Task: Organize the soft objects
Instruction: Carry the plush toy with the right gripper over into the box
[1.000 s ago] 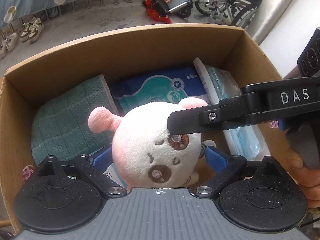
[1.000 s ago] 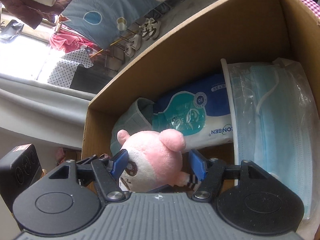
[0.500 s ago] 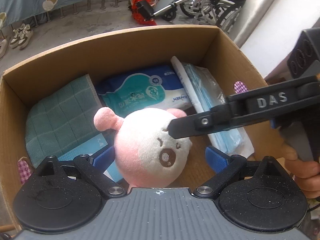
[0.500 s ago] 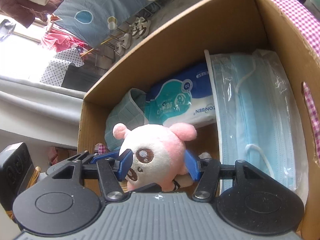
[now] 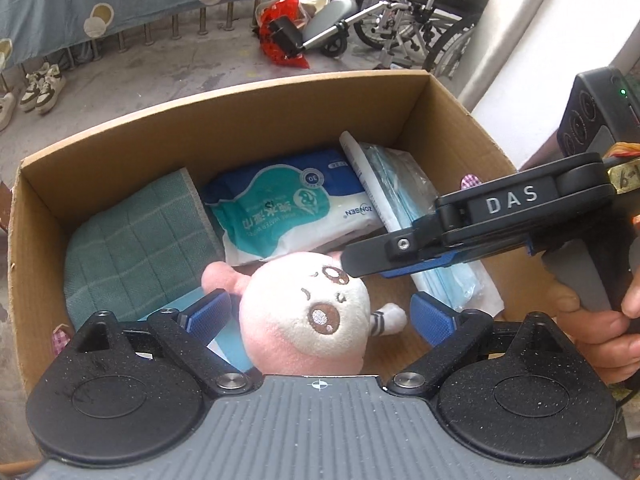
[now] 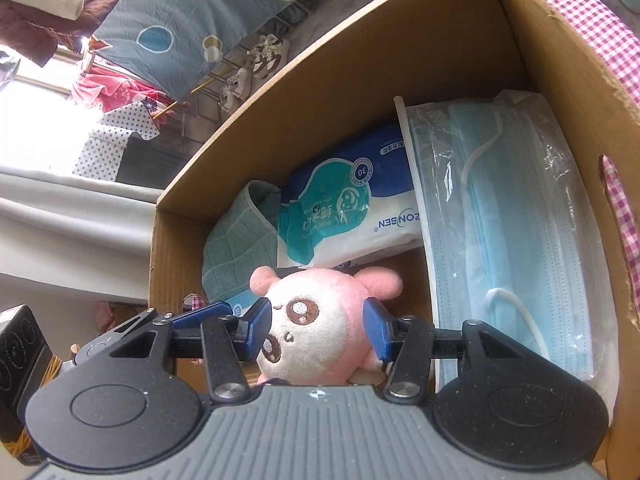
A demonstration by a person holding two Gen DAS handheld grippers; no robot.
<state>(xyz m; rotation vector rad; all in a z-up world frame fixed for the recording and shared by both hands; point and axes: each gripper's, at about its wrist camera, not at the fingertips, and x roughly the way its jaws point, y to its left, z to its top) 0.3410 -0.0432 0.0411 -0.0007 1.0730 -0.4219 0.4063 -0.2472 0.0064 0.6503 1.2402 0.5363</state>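
Plush toy [image 6: 320, 320] round, fuzzy (pink-white) | right gripper [image 6: 318, 330] jaws closing, clamped on it | left gripper [image 5: 320, 314] jaws apart

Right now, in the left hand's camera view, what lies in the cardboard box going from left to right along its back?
Green checked cloth → blue-and-white wipes pack → bag of blue face masks.

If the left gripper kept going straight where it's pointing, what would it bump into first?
Most likely the pink plush toy: its head sits between the left gripper's open blue fingers, right ahead. Depth is hard to judge, but nothing else lies nearer.
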